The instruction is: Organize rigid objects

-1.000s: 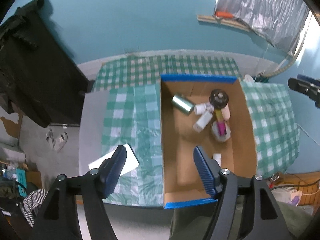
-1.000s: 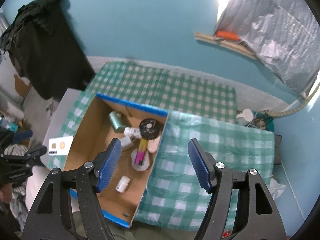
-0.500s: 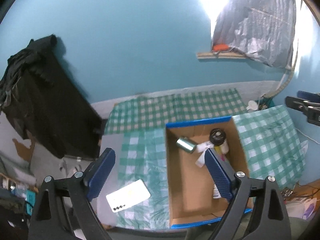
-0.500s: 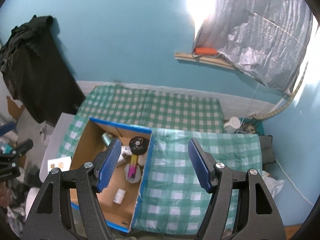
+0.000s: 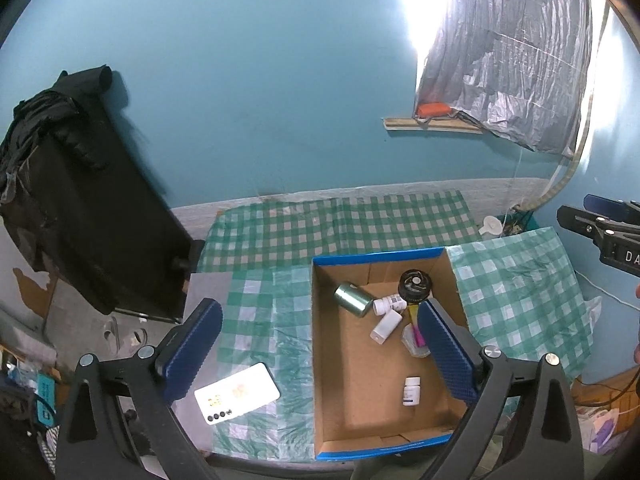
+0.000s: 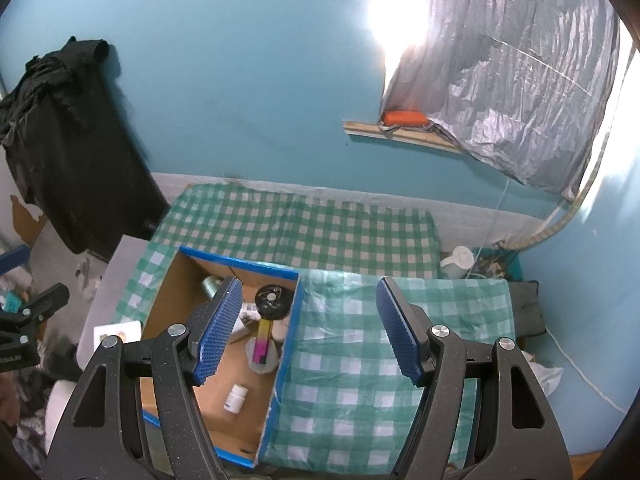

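Observation:
A blue-rimmed cardboard box [image 5: 382,254] sits on a green checked tablecloth [image 5: 340,224]. In it lie a metal can [image 5: 353,299], a black round lid [image 5: 415,286], white pill bottles [image 5: 386,326], a pink and yellow item [image 5: 418,336] and a small white bottle [image 5: 411,391]. My left gripper [image 5: 320,354] is open and empty, high above the box's left side. My right gripper [image 6: 310,334] is open and empty, high above the box's right wall [image 6: 286,344]. The small bottle [image 6: 236,398] and the lid [image 6: 273,298] also show in the right wrist view.
A white phone-like card [image 5: 237,398] lies left of the box on the cloth. A black cloth-covered stand [image 5: 80,208] is at the left. A wall shelf [image 5: 432,125] with an orange item and silver sheeting [image 5: 508,64] hang on the teal wall. A white jug [image 6: 460,262] sits at the table's right end.
Both grippers have lifted up and back from the table, so the box looks smaller and more wall shows. Both stay open and empty. Objects in the box have not moved.

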`<state>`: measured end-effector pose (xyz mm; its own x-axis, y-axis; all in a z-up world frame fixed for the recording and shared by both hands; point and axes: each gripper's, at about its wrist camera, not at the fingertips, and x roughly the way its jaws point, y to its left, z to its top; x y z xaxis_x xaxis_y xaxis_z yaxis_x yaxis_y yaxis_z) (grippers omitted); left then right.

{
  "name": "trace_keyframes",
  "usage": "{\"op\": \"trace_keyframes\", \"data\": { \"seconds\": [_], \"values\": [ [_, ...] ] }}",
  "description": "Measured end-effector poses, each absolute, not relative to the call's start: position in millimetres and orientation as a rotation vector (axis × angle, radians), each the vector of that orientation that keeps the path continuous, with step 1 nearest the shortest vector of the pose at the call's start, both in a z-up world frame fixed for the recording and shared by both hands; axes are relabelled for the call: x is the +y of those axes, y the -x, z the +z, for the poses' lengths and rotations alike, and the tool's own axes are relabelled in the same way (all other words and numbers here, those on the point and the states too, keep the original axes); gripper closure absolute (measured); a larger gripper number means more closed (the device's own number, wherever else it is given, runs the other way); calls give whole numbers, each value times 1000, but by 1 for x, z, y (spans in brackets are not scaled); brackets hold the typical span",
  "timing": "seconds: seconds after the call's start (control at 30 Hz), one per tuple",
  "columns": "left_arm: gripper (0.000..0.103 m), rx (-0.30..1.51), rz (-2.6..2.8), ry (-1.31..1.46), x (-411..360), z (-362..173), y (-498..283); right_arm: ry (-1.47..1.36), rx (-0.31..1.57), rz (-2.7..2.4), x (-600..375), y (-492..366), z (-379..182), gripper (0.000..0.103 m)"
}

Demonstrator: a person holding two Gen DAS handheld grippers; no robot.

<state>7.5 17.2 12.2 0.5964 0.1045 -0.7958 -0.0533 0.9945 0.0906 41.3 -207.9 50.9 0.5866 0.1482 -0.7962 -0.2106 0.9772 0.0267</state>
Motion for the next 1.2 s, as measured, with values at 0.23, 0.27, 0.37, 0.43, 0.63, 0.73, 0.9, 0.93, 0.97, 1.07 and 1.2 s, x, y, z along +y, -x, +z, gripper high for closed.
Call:
{"op": "trace_keyframes", "data": {
  "seconds": [0.23, 0.27, 0.37, 0.43, 0.63, 0.73, 0.9, 0.93, 0.97, 1.07, 1.2],
  "values": [
    [4, 933, 99, -66, 13, 13, -7, 69, 932, 211, -209, -43, 47, 34],
    [4, 935, 100, -68, 13, 13, -7, 69, 935, 212, -209, -44, 46, 34],
    [4, 945, 106, -79, 10, 11, -8, 71, 939, 215, -209, -44, 46, 34],
    [4, 949, 109, -76, 10, 9, -8, 75, 941, 218, -209, -44, 45, 34],
    [4, 956, 116, -69, 9, 9, -8, 76, 943, 222, -208, -44, 43, 34],
    [4, 961, 116, -71, 8, 8, -7, 74, 947, 224, -209, -44, 42, 34],
    [4, 970, 115, -73, 7, 7, -8, 74, 953, 228, -212, -45, 41, 34],
    [4, 971, 115, -71, 6, 8, -8, 74, 953, 227, -211, -44, 41, 34],
    [4, 971, 116, -67, 6, 8, -8, 74, 953, 229, -211, -45, 41, 34],
    [4, 972, 126, -61, 6, 8, -8, 79, 949, 234, -213, -45, 40, 34],
    [4, 977, 152, -94, 4, 6, -9, 86, 946, 240, -212, -46, 41, 34]
  ]
}}
